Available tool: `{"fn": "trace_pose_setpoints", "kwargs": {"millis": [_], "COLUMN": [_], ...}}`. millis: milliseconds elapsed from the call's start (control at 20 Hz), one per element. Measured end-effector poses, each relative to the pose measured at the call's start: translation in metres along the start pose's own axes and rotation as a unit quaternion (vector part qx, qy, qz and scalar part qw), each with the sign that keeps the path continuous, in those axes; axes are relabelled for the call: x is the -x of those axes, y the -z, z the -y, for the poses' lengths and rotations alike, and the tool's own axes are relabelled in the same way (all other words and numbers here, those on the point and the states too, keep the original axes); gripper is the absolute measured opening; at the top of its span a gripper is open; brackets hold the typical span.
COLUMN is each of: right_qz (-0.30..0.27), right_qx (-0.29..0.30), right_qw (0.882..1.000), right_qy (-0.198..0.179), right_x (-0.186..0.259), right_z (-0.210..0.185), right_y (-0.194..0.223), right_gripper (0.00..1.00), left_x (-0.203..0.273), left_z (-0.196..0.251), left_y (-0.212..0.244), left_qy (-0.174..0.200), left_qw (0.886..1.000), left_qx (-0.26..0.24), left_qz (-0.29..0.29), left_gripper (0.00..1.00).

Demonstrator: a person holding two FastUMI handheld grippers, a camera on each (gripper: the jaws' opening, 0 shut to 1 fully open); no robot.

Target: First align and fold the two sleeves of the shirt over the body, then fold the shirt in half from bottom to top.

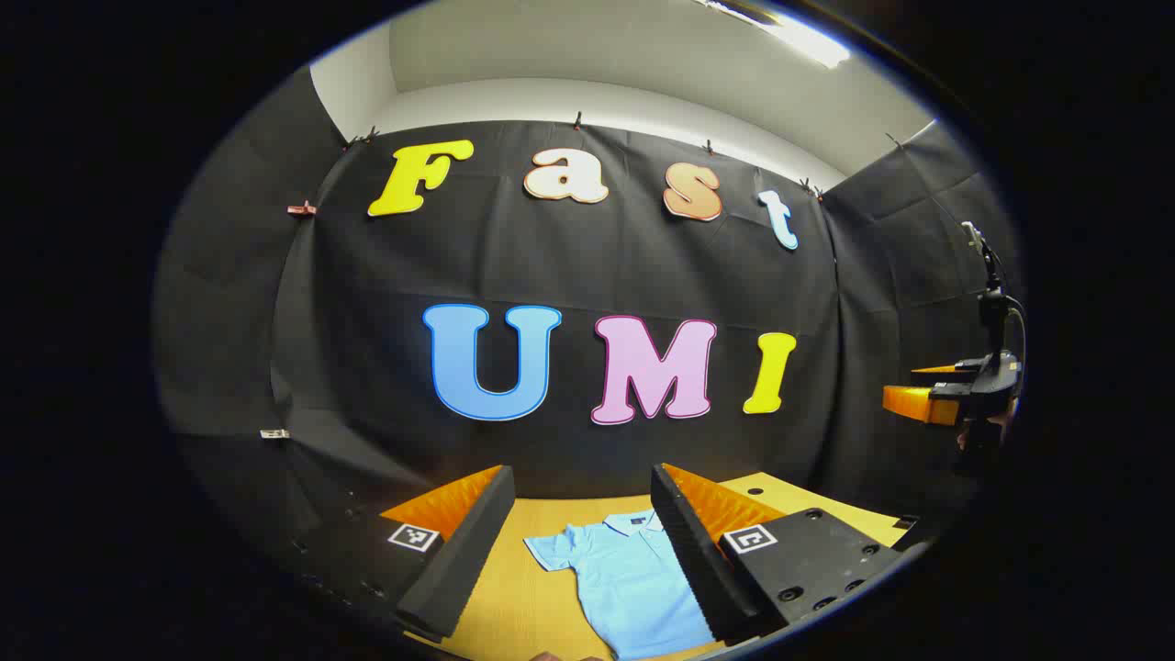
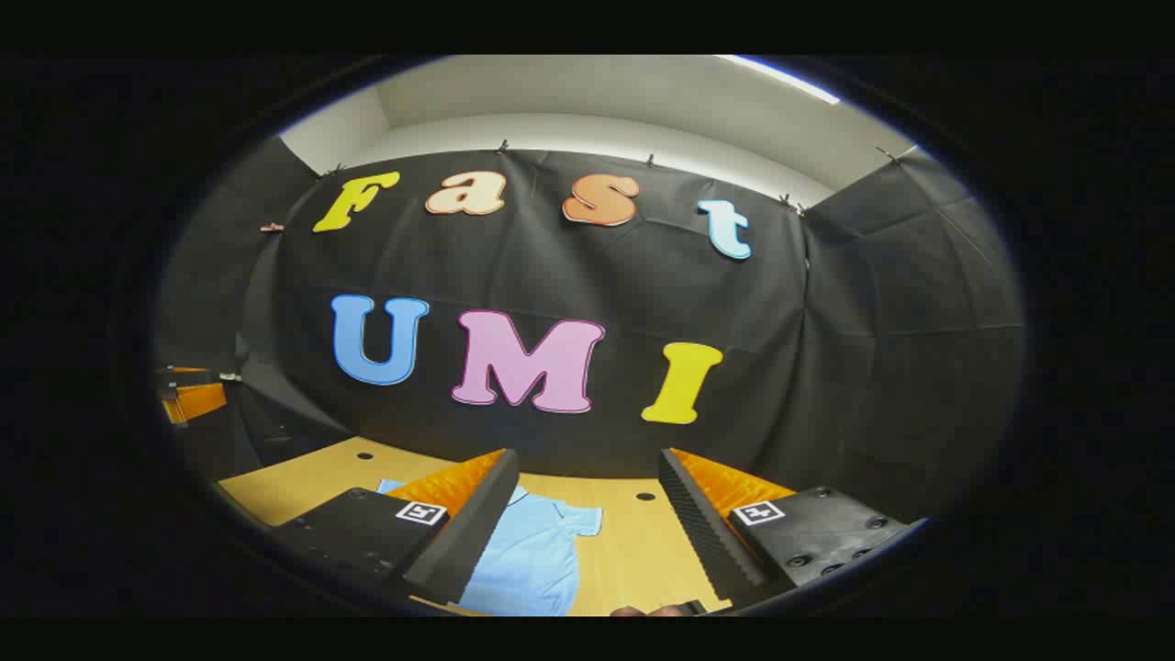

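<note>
The left gripper (image 1: 578, 542) is held wide open above the table, nothing between its fingers; the right gripper (image 2: 587, 532) is likewise spread and empty. Below them, a light blue polo shirt (image 1: 633, 578) is laid flat on the wooden table (image 2: 633, 551), collar toward the wall. Its 2 sleeves are seen unfolded, so all 3 folds appear to remain.

A tan desk (image 1: 514, 606) carries a light blue shirt (image 1: 633, 588) lying flat, collar toward twelve o'clock, sleeves spread.
</note>
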State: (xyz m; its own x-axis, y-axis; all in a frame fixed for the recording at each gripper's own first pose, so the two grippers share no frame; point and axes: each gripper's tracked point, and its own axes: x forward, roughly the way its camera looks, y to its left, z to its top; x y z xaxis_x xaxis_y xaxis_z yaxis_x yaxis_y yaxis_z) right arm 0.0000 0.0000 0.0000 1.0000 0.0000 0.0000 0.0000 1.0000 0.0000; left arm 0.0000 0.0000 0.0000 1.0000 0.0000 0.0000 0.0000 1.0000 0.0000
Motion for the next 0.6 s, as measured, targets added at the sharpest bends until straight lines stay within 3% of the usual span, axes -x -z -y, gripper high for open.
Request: {"fn": "trace_pose_setpoints", "kwargs": {"millis": [600], "right_qz": [0.004], "right_qx": [0.012], "right_qw": [1.0], "right_qy": [-0.007], "right_x": [-0.01], "right_z": [-0.012], "right_y": [-0.005], "right_gripper": [0.97], "left_x": [0.003], "left_z": [-0.015], "left_y": [-0.005], "left_qy": [-0.01], "left_qw": [1.0], "left_qx": [-0.01], "left_qz": [0.004], "left_gripper": [0.96]}}
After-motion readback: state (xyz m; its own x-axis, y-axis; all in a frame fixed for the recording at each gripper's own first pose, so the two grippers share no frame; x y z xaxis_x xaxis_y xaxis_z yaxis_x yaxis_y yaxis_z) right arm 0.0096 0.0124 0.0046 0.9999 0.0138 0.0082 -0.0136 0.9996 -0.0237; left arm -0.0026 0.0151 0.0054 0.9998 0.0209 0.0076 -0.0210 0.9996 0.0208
